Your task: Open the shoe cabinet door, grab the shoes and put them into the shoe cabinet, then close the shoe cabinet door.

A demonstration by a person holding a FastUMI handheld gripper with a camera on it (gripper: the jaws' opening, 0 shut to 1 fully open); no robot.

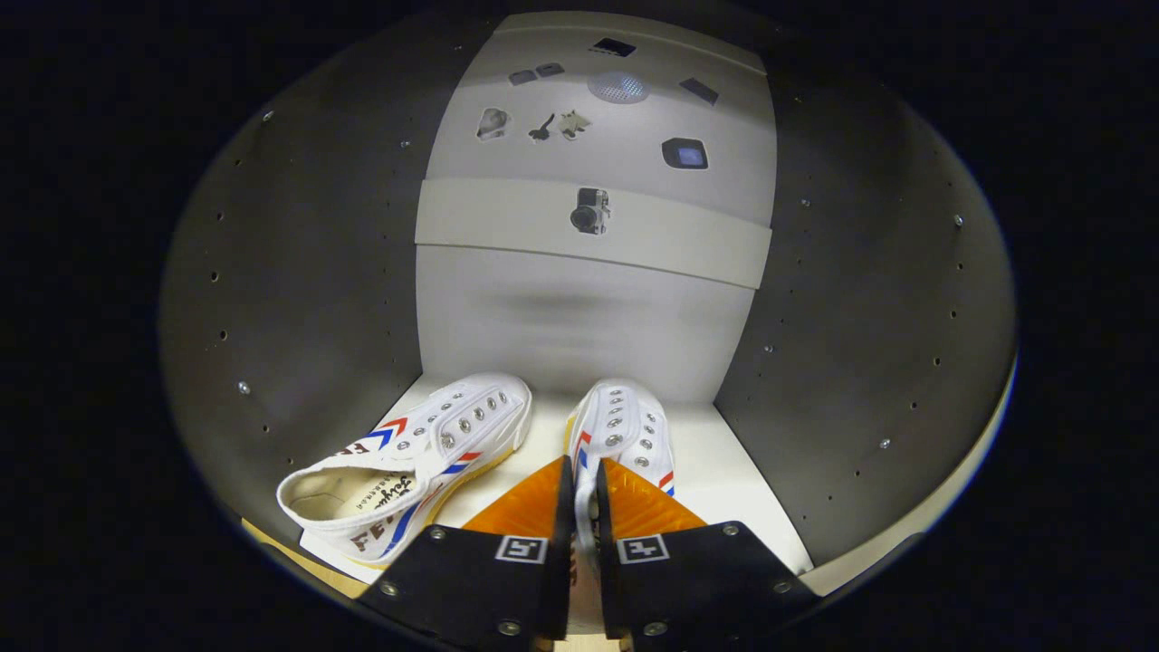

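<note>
I look into the open shoe cabinet [299, 299], with its grey side walls and pale back panel. Two white canvas shoes with red and blue stripes rest on its white floor. The left shoe [416, 457] lies angled, heel toward me, apart from the fingers. The right shoe [620, 430] points toward the back wall, and its heel edge is pinched between my fingers. My gripper [584, 489] is shut on that heel collar, just inside the cabinet's front. The rear of the right shoe is hidden behind the fingers.
The cabinet floor [724, 471] has free white space to the right of the right shoe. A horizontal rail [507, 217] crosses the back panel, with small stickers above it. Rows of shelf-pin holes [951, 317] dot both side walls.
</note>
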